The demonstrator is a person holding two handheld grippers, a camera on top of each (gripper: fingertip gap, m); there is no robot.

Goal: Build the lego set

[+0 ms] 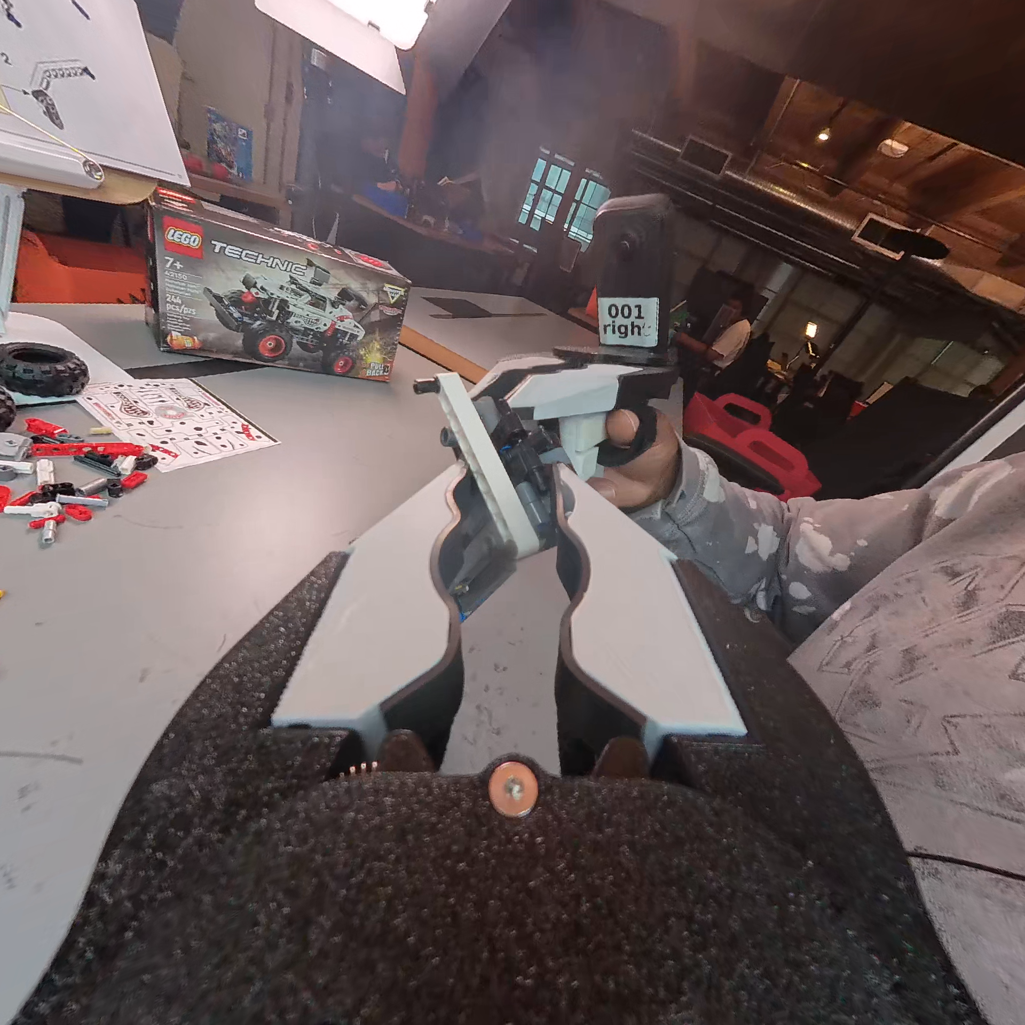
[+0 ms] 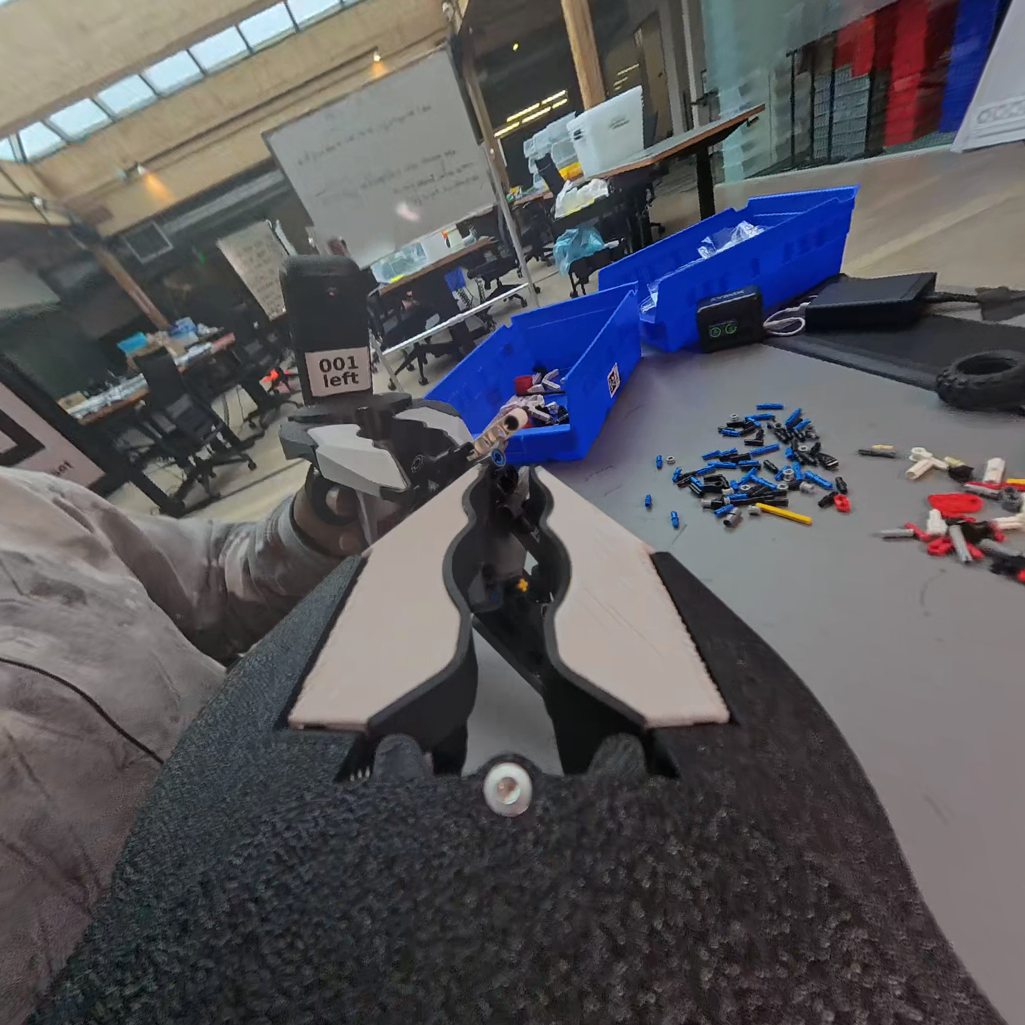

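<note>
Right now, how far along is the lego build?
Early. Done: a small white-and-black subassembly. In hand: left gripper and right gripper both clamp it above the table. Left: loose pins, red and white pieces and tyres lie unused.

left gripper (image 1: 507,488): pale grey wavy fingers, black edges, black grainy body, one washer screw | right gripper (image 2: 502,493): cream fingers, same black body, silver screw | sleeves (image 1: 787,532): grey, with white blotches
</note>
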